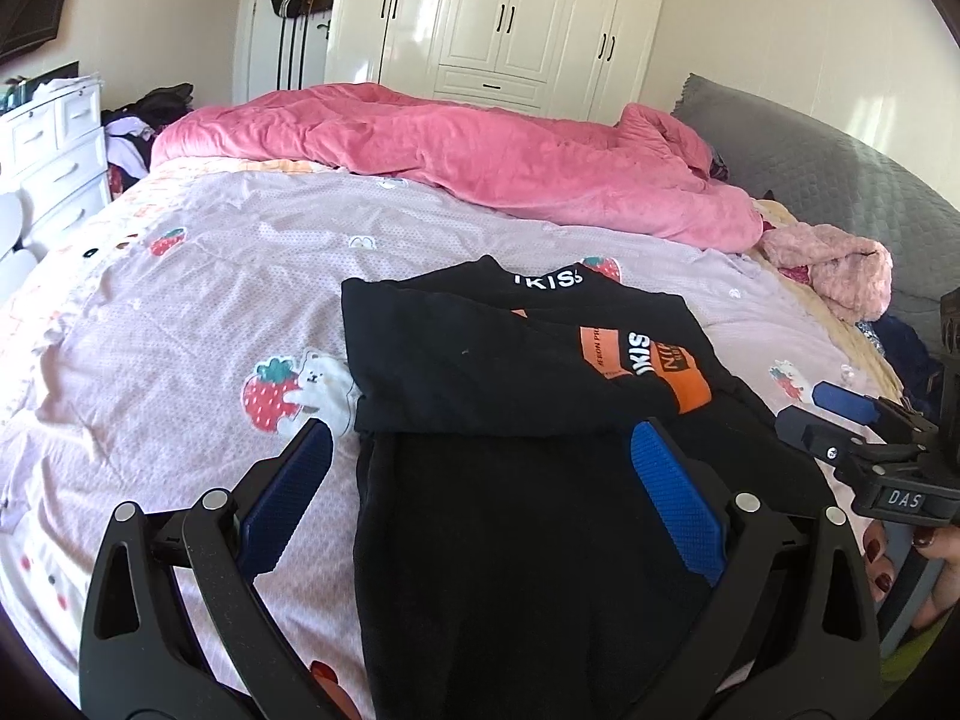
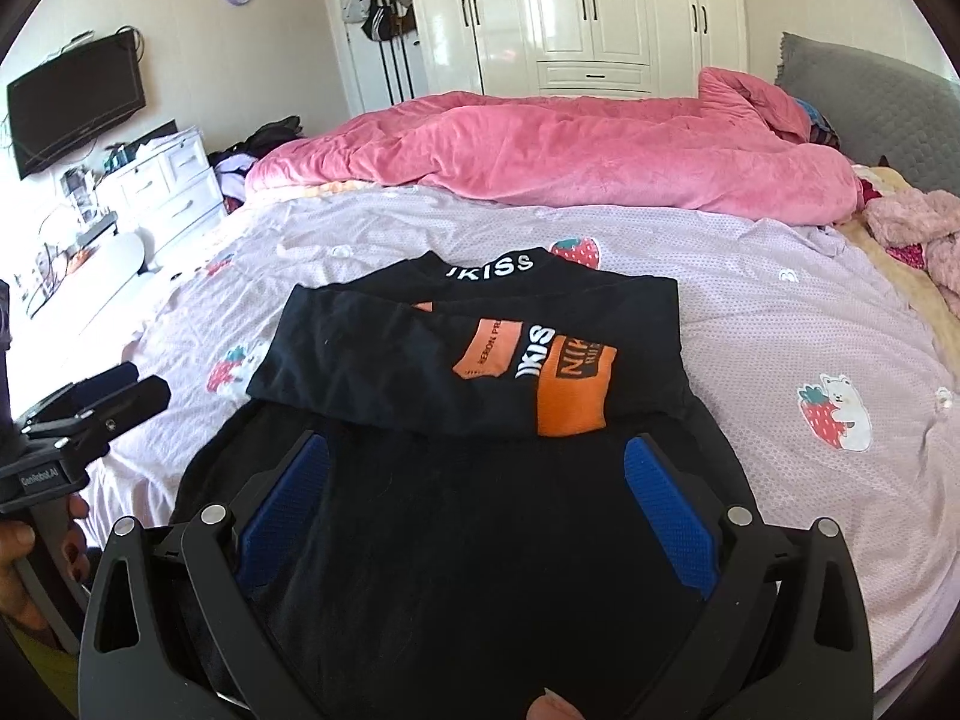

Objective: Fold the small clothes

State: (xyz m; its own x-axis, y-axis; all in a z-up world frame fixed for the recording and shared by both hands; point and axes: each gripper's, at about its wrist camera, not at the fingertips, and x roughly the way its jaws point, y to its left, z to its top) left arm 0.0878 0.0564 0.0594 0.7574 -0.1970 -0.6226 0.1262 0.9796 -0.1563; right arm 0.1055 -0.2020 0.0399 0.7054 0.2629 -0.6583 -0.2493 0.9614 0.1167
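Garment: black long-sleeved top (image 2: 480, 396) lies flat on the lilac strawberry-print bedsheet (image 2: 780, 324), centre of both frames, collar lettering toward the top of the picture, hem toward the lower edge. We see both sleeves already laid across the chest, so the orange print patches (image 2: 570, 396) sit on the upper layer. Pink duvet (image 2: 570, 150) is bunched across the upper half of the frame, well apart from the top.

Left gripper (image 1: 480, 438) hovers above the lower body of the top, jaws spread wide, nothing between the blue pads (image 1: 678, 498). Right gripper (image 2: 477, 450) likewise hangs over the lower half with jaws apart and empty; in the left wrist view it shows at the right edge (image 1: 840, 414), beside the garment's right side.

We judge the fabric light, soft knit, limp, no stiffness; it will sag and drag if lifted by one point. Stacked sleeves may slide off when the body moves. Best hold, in our view: the two hem corners at the lower edge, one per gripper, pinching all layers, then carry the hem up toward the collar. The sheet under it is loose and wrinkled, so a deep pinch risks catching it too.
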